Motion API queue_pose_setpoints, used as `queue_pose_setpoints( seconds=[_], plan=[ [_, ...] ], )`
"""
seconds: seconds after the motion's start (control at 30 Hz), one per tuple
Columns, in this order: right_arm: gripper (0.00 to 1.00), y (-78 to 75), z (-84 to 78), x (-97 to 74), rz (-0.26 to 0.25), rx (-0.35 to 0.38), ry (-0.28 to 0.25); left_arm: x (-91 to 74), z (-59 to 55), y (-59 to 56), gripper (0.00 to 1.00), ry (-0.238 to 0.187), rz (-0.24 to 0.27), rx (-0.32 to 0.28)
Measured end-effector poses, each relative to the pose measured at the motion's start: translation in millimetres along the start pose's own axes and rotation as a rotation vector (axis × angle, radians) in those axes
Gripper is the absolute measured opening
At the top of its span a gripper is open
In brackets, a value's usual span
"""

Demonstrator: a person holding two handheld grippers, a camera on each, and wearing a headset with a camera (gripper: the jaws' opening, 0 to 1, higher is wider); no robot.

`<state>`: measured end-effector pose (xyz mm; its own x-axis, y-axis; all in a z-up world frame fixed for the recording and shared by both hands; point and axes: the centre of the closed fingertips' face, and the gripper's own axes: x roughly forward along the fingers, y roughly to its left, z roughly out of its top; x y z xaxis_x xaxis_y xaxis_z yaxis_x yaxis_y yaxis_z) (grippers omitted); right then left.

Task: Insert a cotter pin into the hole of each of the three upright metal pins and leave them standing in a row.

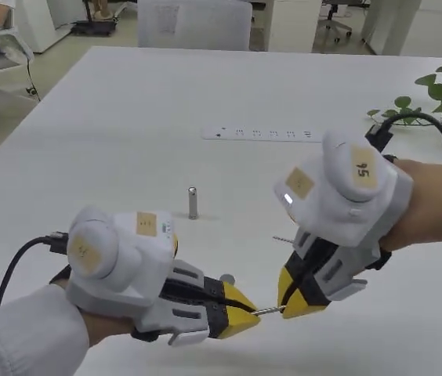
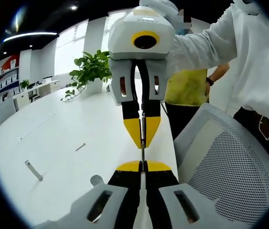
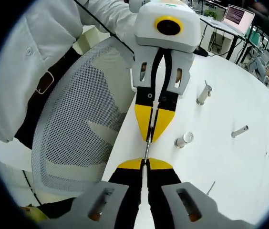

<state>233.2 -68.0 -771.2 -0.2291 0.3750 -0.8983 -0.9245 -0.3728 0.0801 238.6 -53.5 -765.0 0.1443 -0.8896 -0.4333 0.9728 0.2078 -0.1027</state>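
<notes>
A thin cotter pin [image 1: 266, 311] spans the short gap between my two grippers, just above the table's near edge. My left gripper [image 1: 248, 315] is shut on one end and my right gripper [image 1: 288, 305] is shut on the other, tips almost touching. The left gripper view shows the same pin [image 2: 143, 151] running from my own jaws into the right gripper [image 2: 142, 143]. One metal pin [image 1: 193, 202] stands upright mid-table. A second metal pin [image 1: 226, 279] peeks out behind the left gripper. A third metal pin [image 3: 239, 131] lies on its side. A loose cotter pin [image 1: 284, 239] lies beside the right gripper.
A white power strip [image 1: 260, 133] lies across the far middle of the white table [image 1: 111, 141]. A green plant [image 1: 440, 86] stands at the right edge. A grey mesh chair [image 3: 77, 119] sits just off the near edge, beside the person's body.
</notes>
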Motion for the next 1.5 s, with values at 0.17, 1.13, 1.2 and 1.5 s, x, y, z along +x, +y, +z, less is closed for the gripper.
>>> queue_pose_setpoints(
  seconds=[0.17, 1.13, 1.2, 1.5],
  plan=[
    [0.03, -5.6, -0.6, -1.5, -0.039, 0.023, -0.023, -1.5, 1.5, 3.4, 0.0, -0.009, 0.013, -0.005],
    [0.03, -16.3, -17.4, -1.1, -0.121, 0.094, -0.031, -18.5, -29.7, 20.1, 0.08, 0.003, 0.092, -0.052],
    [0.03, -17.3, -21.1, -1.0, -0.126, 0.104, -0.026, -20.9, -39.1, 23.2, 0.09, 0.022, 0.101, -0.063],
    [0.03, -27.5, -36.2, -1.0, -0.164, 0.172, -0.011, -24.5, -65.4, 64.3, 0.23, 0.05, 0.258, -0.065]
  ],
)
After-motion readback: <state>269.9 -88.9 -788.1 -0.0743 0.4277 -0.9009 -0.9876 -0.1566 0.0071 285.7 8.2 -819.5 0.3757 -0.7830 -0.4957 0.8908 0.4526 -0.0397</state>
